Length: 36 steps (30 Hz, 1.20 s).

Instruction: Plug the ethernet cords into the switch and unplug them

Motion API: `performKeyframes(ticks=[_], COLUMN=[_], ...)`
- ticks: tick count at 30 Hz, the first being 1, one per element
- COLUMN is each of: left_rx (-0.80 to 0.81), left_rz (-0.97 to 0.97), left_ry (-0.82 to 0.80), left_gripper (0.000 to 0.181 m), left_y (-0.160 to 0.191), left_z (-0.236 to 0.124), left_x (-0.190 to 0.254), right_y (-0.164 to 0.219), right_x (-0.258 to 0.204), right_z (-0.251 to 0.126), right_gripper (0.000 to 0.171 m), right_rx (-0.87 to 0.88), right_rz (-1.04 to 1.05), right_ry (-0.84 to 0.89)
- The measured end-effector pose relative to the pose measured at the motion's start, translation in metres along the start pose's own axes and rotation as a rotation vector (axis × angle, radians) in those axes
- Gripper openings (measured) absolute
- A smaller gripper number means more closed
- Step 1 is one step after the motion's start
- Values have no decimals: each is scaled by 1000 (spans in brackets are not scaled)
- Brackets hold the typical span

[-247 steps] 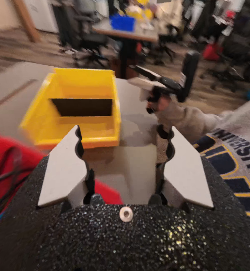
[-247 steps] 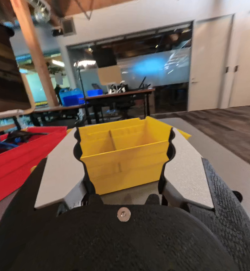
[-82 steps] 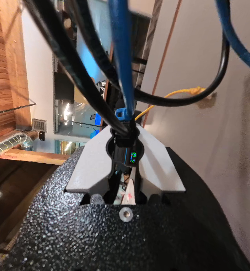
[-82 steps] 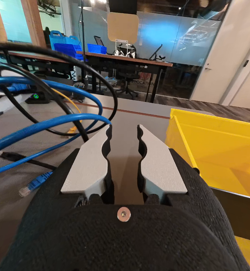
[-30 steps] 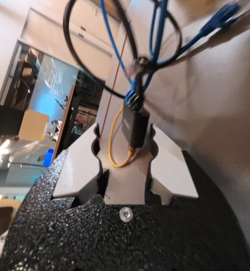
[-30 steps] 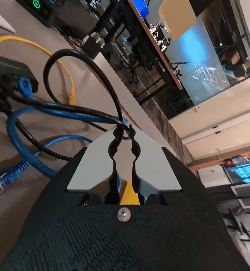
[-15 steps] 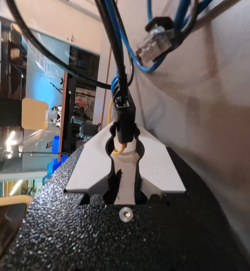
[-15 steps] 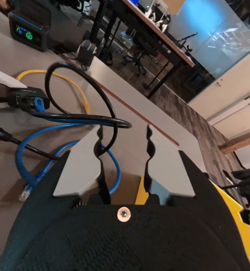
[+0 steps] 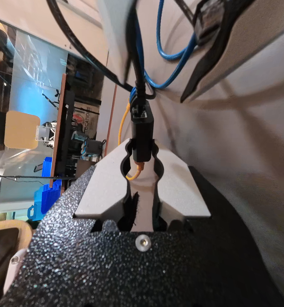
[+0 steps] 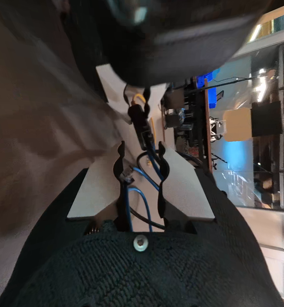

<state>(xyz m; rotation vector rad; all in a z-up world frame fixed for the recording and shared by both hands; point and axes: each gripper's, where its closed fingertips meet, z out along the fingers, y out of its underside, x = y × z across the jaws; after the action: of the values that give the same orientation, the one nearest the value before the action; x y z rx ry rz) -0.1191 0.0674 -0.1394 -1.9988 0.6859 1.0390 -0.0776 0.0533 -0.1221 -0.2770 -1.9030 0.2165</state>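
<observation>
My left gripper [image 9: 142, 143] is shut on the near end of a small black switch [image 9: 142, 126] and holds it just off the grey table [image 9: 229, 157]. A black cord [image 9: 138, 74] and a blue cord [image 9: 164, 56] run from its far ports. A yellow cord [image 9: 121, 129] is plugged into its near end. My right gripper [image 10: 141, 146] is open and faces the switch's [image 10: 140, 126] port end, a short way from it. A loose blue cord plug [image 10: 127, 174] lies against its left finger. The left gripper's pale fingers [image 10: 111, 83] show above, blurred.
The right gripper's pale fingers [image 9: 254, 41] fill the left wrist view's top, blurred, with cord loops between them. The table's far edge [image 9: 110, 116] has a brown trim. Beyond it stand dark desks [image 10: 196, 132], blue bins [image 9: 46, 191] and a glass wall. There is about 5 cm between the tips of the two grippers.
My left gripper closed on the switch and kept hold of it. My right gripper let go of the black cord, opened, and swung round to face the switch's ports.
</observation>
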Motion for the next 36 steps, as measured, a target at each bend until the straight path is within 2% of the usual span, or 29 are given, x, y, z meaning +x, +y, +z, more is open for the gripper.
performKeyframes(ticks=[1,5,8,11,14,18,19,21,22,25,27,30,32,36], left_rx=[10,14,1,-1,11,57,90,130,126,136,172,144,129,98], left_rz=[8,52,47,64,76,97,88,55,55,113,159,175,168,172], left_ry=[-2,-21,-19,-17,-1,-1,3,-10,-15,-13,-5,-17,-16,29], left_gripper=[22,21,21,22,22,24,28,62,66,56,27,24,23,23], left_y=[-2,-1,1,-1,-5,-13,-18,-26,-26,-26,-31,-27,-23,-11], left_z=[-3,-10,-15,-18,-20,-21,-20,-20,-18,-19,-26,-26,-25,-24], left_x=[2,6,10,13,19,23,22,19,18,21,26,25,25,33], right_y=[3,5,-2,-1,0,5,6,3,-2,-18,-19,-13,-12,-25], right_x=[-5,-3,-4,-11,-9,-13,-14,-17,-17,-18,-17,-17,-15,-14], right_z=[5,13,12,15,14,7,6,2,-2,-13,-16,-14,-14,-23], right_gripper=[37,25,25,28,15,12,12,13,12,12,12,13,14,17], right_rx=[-10,-28,-15,-47,-70,-47,-29,39,88,261,309,289,242,258], right_rz=[-2,-65,-96,-60,-40,57,91,154,186,299,367,385,303,162], right_ry=[-3,104,162,154,194,158,140,103,85,-2,-44,-39,23,117])
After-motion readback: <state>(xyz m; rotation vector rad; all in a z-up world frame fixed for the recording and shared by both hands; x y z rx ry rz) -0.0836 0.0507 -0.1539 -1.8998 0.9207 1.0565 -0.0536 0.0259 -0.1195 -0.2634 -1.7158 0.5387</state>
